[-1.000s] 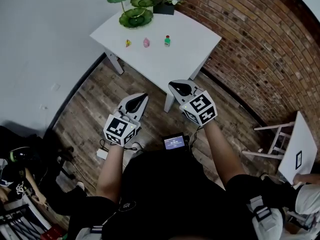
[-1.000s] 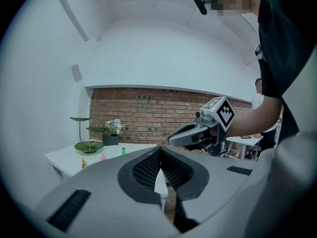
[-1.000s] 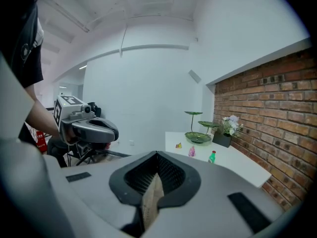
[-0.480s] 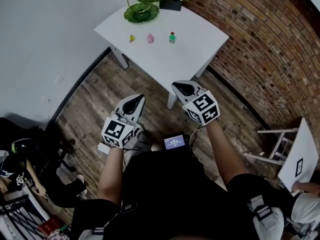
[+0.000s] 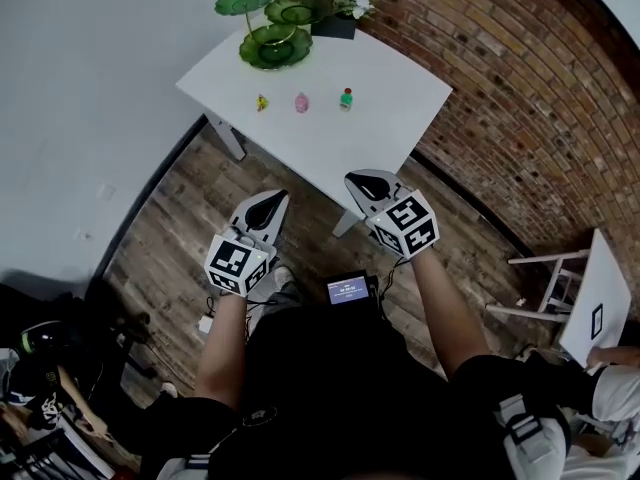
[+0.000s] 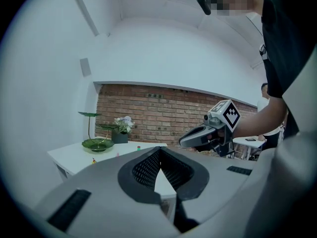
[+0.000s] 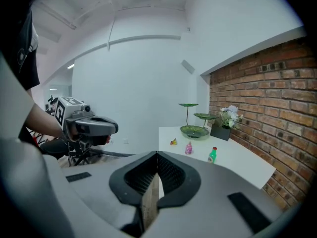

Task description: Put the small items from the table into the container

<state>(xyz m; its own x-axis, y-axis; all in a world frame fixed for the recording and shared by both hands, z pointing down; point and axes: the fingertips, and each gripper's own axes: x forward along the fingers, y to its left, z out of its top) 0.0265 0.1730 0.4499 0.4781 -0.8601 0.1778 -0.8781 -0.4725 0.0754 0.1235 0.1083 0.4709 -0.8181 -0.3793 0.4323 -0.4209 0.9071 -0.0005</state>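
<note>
Three small items stand in a row on the white table: a yellow one, a pink one and a green bottle. In the right gripper view they show as the yellow item, pink item and green bottle. Behind them is a green tiered leaf-shaped dish, the container. My left gripper hovers over the floor short of the table, shut and empty. My right gripper is at the table's near corner, also shut and empty.
A dark pot of pale flowers stands at the table's back by the brick wall. A second white table is at the right. Wooden floor lies below; cables and gear sit at lower left.
The person and both grippers have come a little closer to the table; the table sits slightly lower in the head view. Both grippers stay shut.
</note>
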